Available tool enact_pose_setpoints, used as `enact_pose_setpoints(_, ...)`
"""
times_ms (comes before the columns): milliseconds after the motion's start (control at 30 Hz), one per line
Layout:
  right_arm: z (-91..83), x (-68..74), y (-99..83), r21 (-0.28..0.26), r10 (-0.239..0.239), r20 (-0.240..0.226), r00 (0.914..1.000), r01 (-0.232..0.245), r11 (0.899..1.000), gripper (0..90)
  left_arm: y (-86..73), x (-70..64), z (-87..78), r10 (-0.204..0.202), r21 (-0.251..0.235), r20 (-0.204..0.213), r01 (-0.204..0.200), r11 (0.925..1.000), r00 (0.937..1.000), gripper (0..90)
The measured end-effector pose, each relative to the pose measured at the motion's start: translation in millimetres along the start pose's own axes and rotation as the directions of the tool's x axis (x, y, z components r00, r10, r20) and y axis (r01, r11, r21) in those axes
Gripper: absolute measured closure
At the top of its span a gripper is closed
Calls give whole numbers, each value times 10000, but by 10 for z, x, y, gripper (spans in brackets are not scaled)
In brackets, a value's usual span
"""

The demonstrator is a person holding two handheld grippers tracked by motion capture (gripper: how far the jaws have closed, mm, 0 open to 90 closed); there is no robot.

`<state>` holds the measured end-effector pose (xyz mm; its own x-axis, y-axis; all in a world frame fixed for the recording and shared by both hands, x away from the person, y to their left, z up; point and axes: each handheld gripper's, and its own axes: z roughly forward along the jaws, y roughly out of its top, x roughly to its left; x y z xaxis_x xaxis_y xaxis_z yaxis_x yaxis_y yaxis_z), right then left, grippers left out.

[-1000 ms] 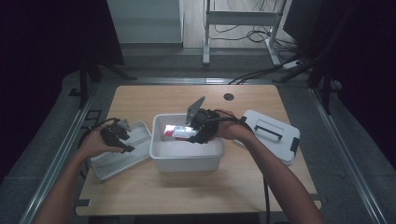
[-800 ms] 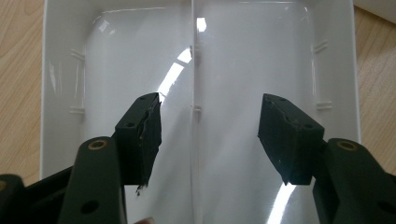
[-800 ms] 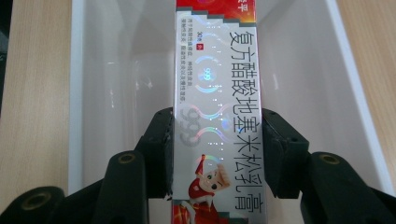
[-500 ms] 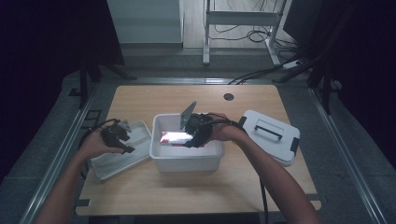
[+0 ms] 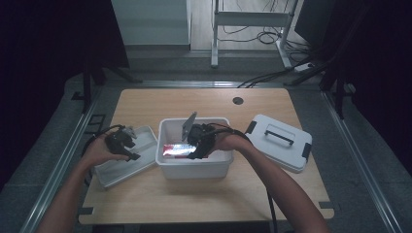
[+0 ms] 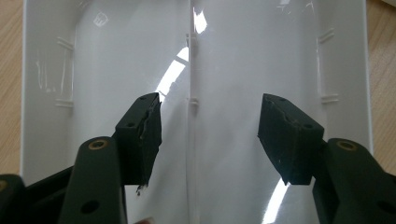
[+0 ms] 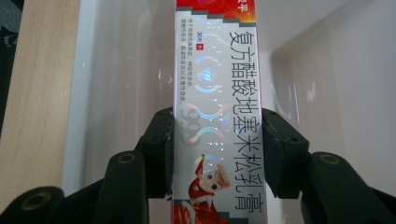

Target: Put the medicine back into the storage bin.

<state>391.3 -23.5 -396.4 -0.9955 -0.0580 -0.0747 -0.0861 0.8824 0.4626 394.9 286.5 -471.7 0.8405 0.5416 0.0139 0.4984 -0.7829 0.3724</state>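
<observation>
right gripper (image 7: 217, 154) clamps glossy holographic carton (image 7: 217, 116), Chinese print legible in right gripper view | carton inside white plastic bin (image 5: 194, 167) | left gripper (image 6: 210, 135) jaws apart over shiny white lid (image 6: 93, 56)

I see my left tool (image 5: 127, 144) held low at my left with its jaws spread wide, while my right tool (image 5: 197, 145) reaches forward, jaws clamped, forearm angled inward.

Black two-fingered grippers (image 5: 127, 144), brass-ringed screw holes; black trailing cables; bare forearms
</observation>
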Motion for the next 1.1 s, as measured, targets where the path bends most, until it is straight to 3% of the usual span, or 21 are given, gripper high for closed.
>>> enact_pose_setpoints(500, 138, -8, 6, 129, 98, -164, 9998, -95, 9999, 504, -15, 0, 23, -16, 9, 31, 16, 10000, 10000, 397)
enact_pose_setpoints(567, 174, -13, -3, 199, 216, -215, 9995, -211, 9996, 413, -14, 0, 23, -29, 4, 31, 29, 10000, 10000, 397)
enact_pose_setpoints(633, 195, -27, -13, 318, 412, -248, 9988, -404, 9987, 406, -13, -1, 21, 4, 36, 67, -4, 10000, 10000, 397)
enact_pose_setpoints(867, 126, -56, -81, 348, 704, -33, 9975, -702, 9969, 395, -19, 1, 18, -18, 37, 32, 17, 10000, 10000, 396)
enact_pose_setpoints(1100, -46, -61, -128, -51, 1020, 342, 9942, -1018, 9948, 398, -17, -7, 8, -80, -19, 17, 80, 10000, 10000, 396)
